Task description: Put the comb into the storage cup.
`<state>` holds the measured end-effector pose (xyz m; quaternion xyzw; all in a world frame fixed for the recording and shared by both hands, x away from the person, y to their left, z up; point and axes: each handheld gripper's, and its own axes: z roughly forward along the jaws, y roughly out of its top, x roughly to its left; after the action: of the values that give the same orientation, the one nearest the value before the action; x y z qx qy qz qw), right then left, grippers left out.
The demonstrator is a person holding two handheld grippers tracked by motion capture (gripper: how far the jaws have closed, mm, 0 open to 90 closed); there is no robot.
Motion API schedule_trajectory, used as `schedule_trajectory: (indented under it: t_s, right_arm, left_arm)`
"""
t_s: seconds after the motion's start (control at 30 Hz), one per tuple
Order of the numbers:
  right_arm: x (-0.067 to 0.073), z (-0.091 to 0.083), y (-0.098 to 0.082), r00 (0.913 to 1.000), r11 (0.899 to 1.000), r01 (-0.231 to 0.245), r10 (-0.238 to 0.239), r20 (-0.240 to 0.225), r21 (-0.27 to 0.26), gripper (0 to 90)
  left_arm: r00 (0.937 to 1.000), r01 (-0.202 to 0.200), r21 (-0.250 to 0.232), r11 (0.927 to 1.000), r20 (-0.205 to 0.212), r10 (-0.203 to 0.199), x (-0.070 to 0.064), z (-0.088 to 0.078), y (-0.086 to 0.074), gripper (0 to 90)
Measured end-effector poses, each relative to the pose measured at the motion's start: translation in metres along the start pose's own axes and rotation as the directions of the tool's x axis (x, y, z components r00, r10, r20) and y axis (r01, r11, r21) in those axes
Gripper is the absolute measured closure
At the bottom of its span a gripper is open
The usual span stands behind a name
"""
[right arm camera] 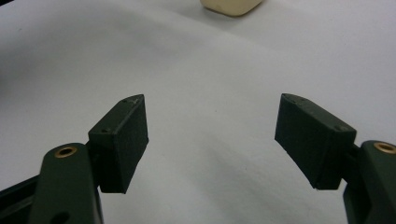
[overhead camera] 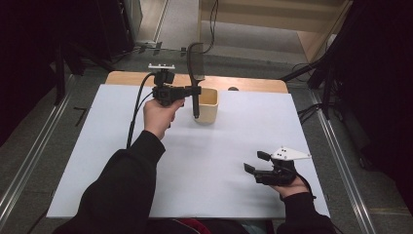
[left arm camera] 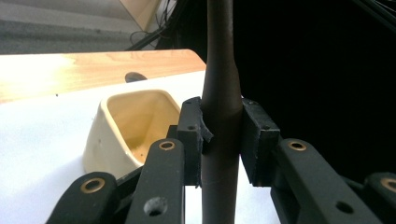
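In the high view, a dark utensil (overhead camera: pixel 195 73) is held upright in the left gripper (overhead camera: pixel 194 91), its lower end just beside the near wall of a cream cup (overhead camera: pixel 208 105) on the white mat (overhead camera: pixel 146 170); the right gripper (overhead camera: pixel 256 162) rests idle, well apart. In the left gripper view, the pads (left arm camera: pixel 191 140) are clenched on the handle, the cup lying just left of them. In the right gripper view, the jaws stand released over bare mat. Judged: a placing step is in hand; next, the tip must be carried over the rim and lowered.
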<state>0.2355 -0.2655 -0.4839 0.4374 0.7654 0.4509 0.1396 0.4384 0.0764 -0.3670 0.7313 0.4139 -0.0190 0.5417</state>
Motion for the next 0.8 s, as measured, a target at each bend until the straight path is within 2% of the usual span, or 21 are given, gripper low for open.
schedule_trajectory:
  t_s: [0.3,0.67,0.8]
  right_arm:
    - [0.000,0.001,0.000,1.0000,1.000,0.007,-0.007,0.000,0.006,23.8]
    - [-0.001,0.001,0.000,1.0000,1.000,0.005,-0.005,-0.004,0.005,23.8]
    - [-0.001,0.001,0.000,1.0000,1.000,0.003,-0.003,-0.004,0.006,23.8]
  left_arm:
    - [0.9999,-0.005,-0.016,0.9999,-0.012,0.004,0.002,0.006,0.010,72.6]
    - [0.9985,-0.042,-0.016,0.9990,-0.036,0.042,0.004,0.013,0.028,72.6]
    - [0.9983,-0.038,-0.030,0.9988,-0.045,0.036,0.005,0.017,0.032,72.6]
